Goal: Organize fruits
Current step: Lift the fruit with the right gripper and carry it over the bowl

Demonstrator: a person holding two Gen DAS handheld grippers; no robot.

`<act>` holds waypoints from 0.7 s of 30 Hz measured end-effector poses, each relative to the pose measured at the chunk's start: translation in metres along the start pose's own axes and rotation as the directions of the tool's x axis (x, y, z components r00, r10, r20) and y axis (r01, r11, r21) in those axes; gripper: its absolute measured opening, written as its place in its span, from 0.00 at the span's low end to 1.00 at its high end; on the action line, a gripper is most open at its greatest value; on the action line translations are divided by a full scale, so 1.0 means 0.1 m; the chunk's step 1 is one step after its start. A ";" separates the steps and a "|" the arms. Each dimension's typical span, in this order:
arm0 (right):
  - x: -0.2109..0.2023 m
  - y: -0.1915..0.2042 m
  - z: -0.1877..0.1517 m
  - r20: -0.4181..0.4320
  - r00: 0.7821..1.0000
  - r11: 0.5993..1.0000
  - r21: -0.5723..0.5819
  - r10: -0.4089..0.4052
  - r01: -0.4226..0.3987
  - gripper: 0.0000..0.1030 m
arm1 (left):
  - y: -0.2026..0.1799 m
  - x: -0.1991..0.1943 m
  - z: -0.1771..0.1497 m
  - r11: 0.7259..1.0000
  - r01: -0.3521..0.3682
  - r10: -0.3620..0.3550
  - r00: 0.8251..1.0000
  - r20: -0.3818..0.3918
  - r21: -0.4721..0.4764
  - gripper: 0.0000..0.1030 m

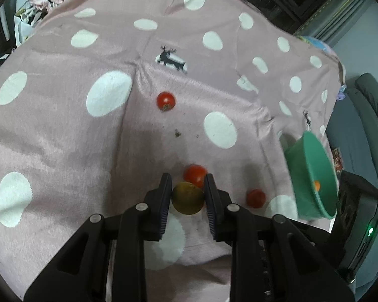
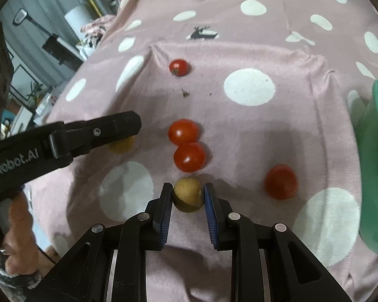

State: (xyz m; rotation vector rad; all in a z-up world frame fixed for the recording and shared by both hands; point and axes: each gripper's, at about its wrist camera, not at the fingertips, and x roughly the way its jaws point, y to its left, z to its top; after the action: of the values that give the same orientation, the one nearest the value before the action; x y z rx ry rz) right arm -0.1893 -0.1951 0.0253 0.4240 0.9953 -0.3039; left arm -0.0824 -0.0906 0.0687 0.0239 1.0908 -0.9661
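Two yellow-green fruits (image 2: 188, 195), one per hand-held gripper (image 2: 186, 196); four red tomatoes (image 2: 189, 157).

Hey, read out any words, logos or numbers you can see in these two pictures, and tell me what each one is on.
"nRobot.AI": white letters on the side of the left tool, seen from the right wrist; the start is cut off at the picture edge.
Nothing else is readable; the blanket carries only dots and deer figures.
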 end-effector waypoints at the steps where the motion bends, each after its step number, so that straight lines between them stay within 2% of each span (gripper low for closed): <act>1: -0.05 -0.01 0.01 0.015 1.000 1.000 0.004 0.005 -0.005 0.26 | -0.04 -0.05 0.00 1.000 0.010 -0.010 1.000 0.023 0.008 0.25; 6: -0.43 -0.18 0.03 0.133 0.991 0.999 0.041 0.024 -0.030 0.26 | -0.24 -0.26 -0.02 0.999 0.012 -0.018 0.994 0.110 0.047 0.25; 11: -0.86 -0.41 0.04 0.263 0.965 0.994 0.104 -0.017 -0.011 0.26 | -0.56 -0.37 -0.06 0.994 -0.008 -0.012 0.984 0.180 0.109 0.25; 15: -1.17 -0.69 0.01 0.349 0.934 0.983 0.184 -0.077 0.012 0.26 | -0.86 -0.35 -0.06 0.987 0.013 -0.044 0.979 0.197 0.158 0.25; 21: -1.48 -1.15 -0.12 0.409 0.893 0.941 0.335 -0.187 0.043 0.26 | -1.44 -0.14 -0.11 0.963 0.048 -0.098 0.979 0.177 0.265 0.25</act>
State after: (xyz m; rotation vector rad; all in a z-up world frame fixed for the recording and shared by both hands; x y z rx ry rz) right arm -0.3243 -0.2826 0.1230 0.5607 0.5276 -0.6461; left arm -0.1879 -0.1642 0.1347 0.1040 0.7899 -1.1496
